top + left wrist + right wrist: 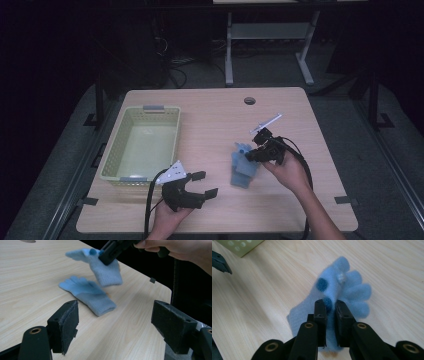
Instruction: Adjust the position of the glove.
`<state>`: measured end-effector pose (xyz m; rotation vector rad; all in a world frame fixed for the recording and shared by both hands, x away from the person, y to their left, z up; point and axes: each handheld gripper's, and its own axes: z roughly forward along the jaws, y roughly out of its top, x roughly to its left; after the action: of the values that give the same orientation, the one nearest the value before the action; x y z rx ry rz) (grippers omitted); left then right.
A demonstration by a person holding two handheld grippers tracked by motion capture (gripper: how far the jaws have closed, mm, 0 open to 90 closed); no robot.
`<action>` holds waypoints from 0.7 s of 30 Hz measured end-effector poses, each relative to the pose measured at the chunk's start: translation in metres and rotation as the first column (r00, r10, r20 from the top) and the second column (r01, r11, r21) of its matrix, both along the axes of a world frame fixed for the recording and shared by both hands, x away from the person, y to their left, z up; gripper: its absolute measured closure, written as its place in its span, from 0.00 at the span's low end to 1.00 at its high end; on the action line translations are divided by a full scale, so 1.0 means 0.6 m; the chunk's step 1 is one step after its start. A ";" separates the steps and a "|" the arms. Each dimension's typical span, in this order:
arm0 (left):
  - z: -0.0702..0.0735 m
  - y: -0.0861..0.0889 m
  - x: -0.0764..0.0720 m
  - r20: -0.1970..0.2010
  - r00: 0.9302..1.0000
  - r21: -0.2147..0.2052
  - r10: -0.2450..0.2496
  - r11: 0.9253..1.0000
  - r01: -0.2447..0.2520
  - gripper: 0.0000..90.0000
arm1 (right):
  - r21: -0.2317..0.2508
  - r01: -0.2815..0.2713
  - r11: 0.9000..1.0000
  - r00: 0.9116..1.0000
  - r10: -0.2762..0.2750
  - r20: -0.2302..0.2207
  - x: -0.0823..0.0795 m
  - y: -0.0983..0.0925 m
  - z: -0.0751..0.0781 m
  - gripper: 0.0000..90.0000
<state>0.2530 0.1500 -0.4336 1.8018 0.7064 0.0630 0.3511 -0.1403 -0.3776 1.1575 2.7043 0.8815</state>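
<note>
Here, the right tool (256, 149) has its jaws pressed together on a light blue glove (105, 270), pinching the knit near a dark blue dot. In the left gripper view that glove hangs lifted off the surface (300, 200), cuff lowest. A second light blue glove (87, 293) lies flat on the surface just beneath and toward 7 o'clock of the lifted one in that view, fingers pointing to 10 o'clock, cuff to 4 o'clock. In the high view the two gloves sit right of the surface's centre, and the camera's blur prevents separating them there.

The left tool (204, 183) rests near the 6 o'clock edge of the surface, jaws spread wide with nothing between the pads; the gloves lie at its 2 o'clock.

A pale green basket (115, 150) occupies the 9 o'clock side, its near rim close to the left tool. Bare surface extends between basket and gloves. Further bare surface runs from the gloves to the 3 o'clock edge and to the 12 o'clock edge, where a round cable hole (249, 100) sits.
</note>
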 end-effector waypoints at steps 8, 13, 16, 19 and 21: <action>-0.001 -0.001 0.000 -0.002 1.000 0.000 -0.001 1.000 0.001 0.24 | -0.007 0.003 1.000 1.000 -0.003 -0.017 0.001 0.005 -0.013 0.90; -0.001 -0.001 -0.001 -0.004 1.000 0.000 0.000 1.000 0.000 0.24 | -0.013 0.000 1.000 1.000 0.000 -0.010 0.002 0.008 -0.015 0.90; 0.000 0.000 -0.001 0.000 1.000 0.003 -0.004 1.000 0.004 0.24 | -0.014 0.003 1.000 1.000 -0.003 -0.017 0.004 0.009 -0.018 0.90; 0.000 0.001 0.000 0.001 1.000 0.009 -0.005 1.000 0.005 0.24 | -0.016 0.004 1.000 1.000 -0.005 -0.024 0.004 0.010 -0.024 0.89; -0.001 0.001 0.000 -0.001 1.000 0.009 -0.003 1.000 0.003 0.24 | -0.025 0.002 1.000 1.000 -0.003 -0.026 0.005 0.011 -0.028 0.89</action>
<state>0.2529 0.1505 -0.4342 1.8118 0.7055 0.0632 0.3540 -0.1336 -0.3944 1.1752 2.7260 0.8356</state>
